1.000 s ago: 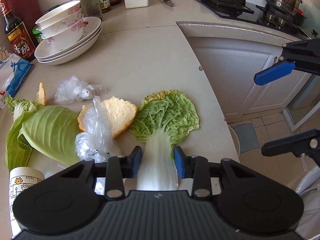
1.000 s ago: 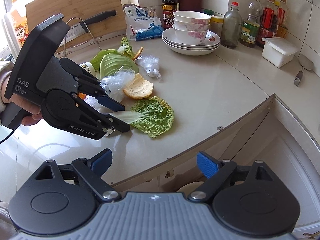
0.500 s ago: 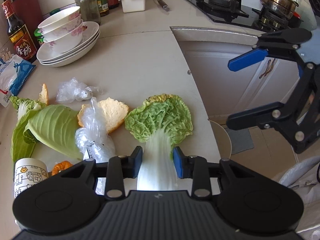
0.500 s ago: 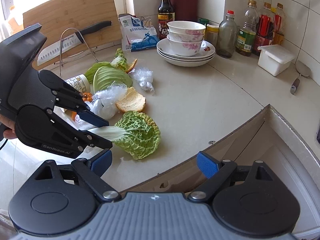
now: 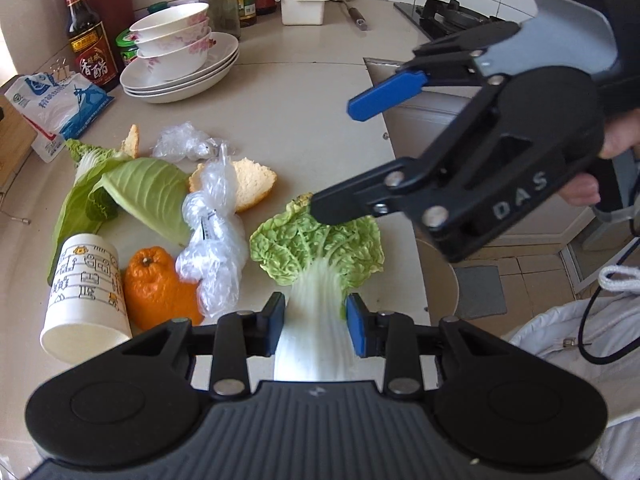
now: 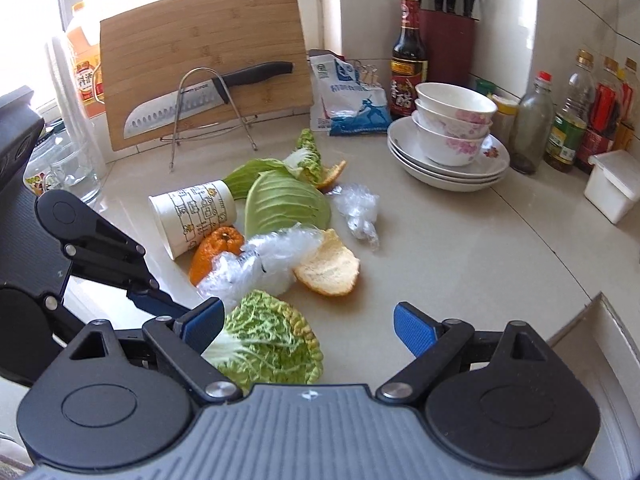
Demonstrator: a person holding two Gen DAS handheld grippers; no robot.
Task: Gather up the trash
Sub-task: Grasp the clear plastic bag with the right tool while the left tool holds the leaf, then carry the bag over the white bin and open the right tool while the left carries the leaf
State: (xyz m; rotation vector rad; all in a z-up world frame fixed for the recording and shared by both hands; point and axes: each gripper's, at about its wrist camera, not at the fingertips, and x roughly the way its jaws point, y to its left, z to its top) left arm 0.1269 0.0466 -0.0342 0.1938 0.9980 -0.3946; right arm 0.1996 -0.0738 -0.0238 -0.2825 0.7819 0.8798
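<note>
Left gripper [image 5: 316, 322], jaws narrow, clamped on the white stalk of a napa cabbage leaf [image 5: 320, 240]; the leaf's frilled green blade lies over the bench [image 5: 300, 120] close to its front edge. Right gripper [image 6: 308, 326], jaws spread wide and holding nothing, poised over the same leaf's blade; in the left wrist view its lower finger [image 5: 340, 208] crosses the leaf's far rim, and the person's hand [image 5: 600, 160] grips its handle.

Beside the leaf, toward the middle of the bench: a crumpled clear plastic bag [image 5: 216, 240] draped against a piece of bread [image 5: 248, 180], an orange [image 5: 156, 280], a paper cup [image 5: 84, 292] lying on its side, a pale cabbage leaf [image 5: 148, 188] and a second plastic wad [image 5: 184, 146].

Toward the bench's back edge: stacked bowls [image 6: 452, 120] on plates, a dark sauce bottle [image 6: 408, 60], a blue-and-white packet [image 6: 348, 100], a cutting board [image 6: 200, 60] with a knife [image 6: 180, 108] on a wire rack, bottles and a white lidded box [image 6: 612, 184].
</note>
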